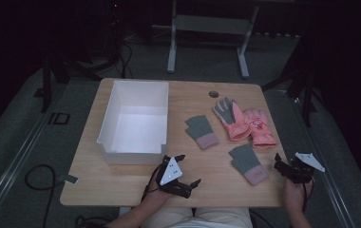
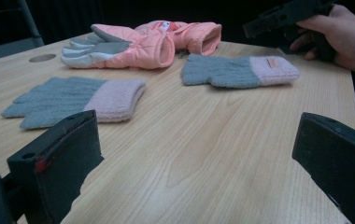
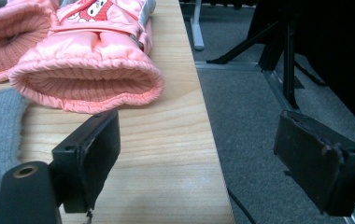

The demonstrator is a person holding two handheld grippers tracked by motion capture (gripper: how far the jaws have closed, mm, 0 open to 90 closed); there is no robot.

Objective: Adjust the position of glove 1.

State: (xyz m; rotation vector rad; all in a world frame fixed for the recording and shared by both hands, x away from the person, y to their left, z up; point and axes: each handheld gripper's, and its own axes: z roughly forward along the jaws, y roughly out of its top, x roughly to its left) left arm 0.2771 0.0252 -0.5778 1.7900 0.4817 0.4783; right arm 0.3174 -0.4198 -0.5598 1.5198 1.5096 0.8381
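From above I see the whole wooden table point(image 1: 136, 187), and on its left half the big white bin point(image 1: 136, 121), open-topped. My left gripper view looks low across the boards to the gloves, and my right gripper view hangs over the table's right edge, with grey floor point(image 3: 259, 121) beyond.

Next down in size, the pink padded gloves point(image 1: 245, 123): two of them lying side by side at the far right of the table, one palm-up with a grey palm, the other with a cartoon print on its back. In my right gripper view the ribbed cuff of the nearer one gapes open just ahead of my jaws.

Then the grey knit gloves with pale pink cuffs, well apart from each other. One point(image 1: 201, 132) lies flat between the bin and the pink pair; the other point(image 1: 248, 163) lies near the front edge, just beside my right gripper point(image 1: 283, 167).

That right gripper stands wide, nothing between the jaws, straddling the table's edge. My left gripper point(image 1: 188, 170), near the bin's front corner, is spread wide too, over bare wood.
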